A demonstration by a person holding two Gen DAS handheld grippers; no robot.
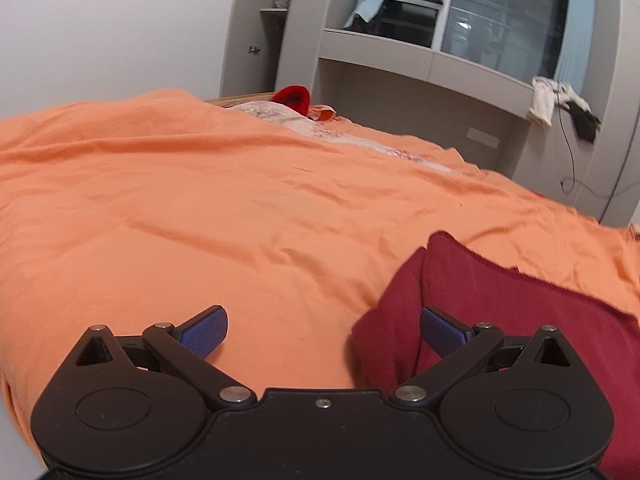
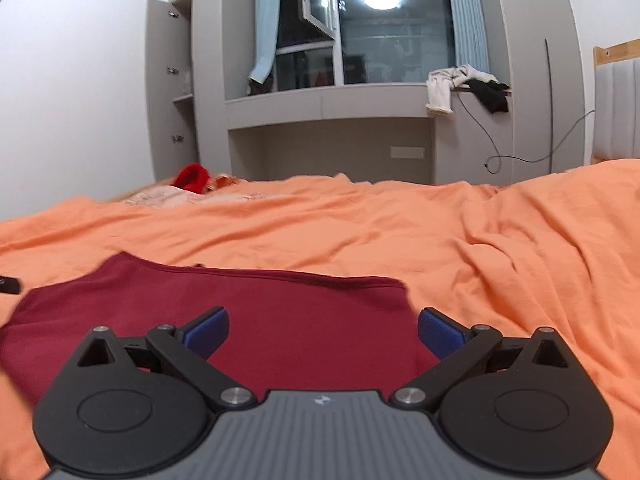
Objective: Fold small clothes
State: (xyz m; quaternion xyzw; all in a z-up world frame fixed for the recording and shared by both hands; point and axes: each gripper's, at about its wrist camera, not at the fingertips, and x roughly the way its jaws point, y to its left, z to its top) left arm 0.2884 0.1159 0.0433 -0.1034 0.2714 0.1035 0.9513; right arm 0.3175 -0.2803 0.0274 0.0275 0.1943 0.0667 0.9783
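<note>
A dark red garment (image 2: 248, 312) lies flat on the orange bed cover (image 2: 500, 248). In the left wrist view it (image 1: 520, 320) fills the lower right, with a fold ridge along its left side. My left gripper (image 1: 323, 334) is open and empty; its right finger sits over the garment's left edge, its left finger over the orange cover. My right gripper (image 2: 323, 334) is open and empty, low over the garment's near right part, with its right finger close to the garment's right edge.
A bright red item (image 2: 191, 176) and a patterned pale cloth (image 1: 320, 128) lie at the far end of the bed. A grey window ledge (image 2: 328, 102) with draped clothes (image 2: 464, 88) and hanging cables stands behind. A padded headboard (image 2: 616, 108) is at the right.
</note>
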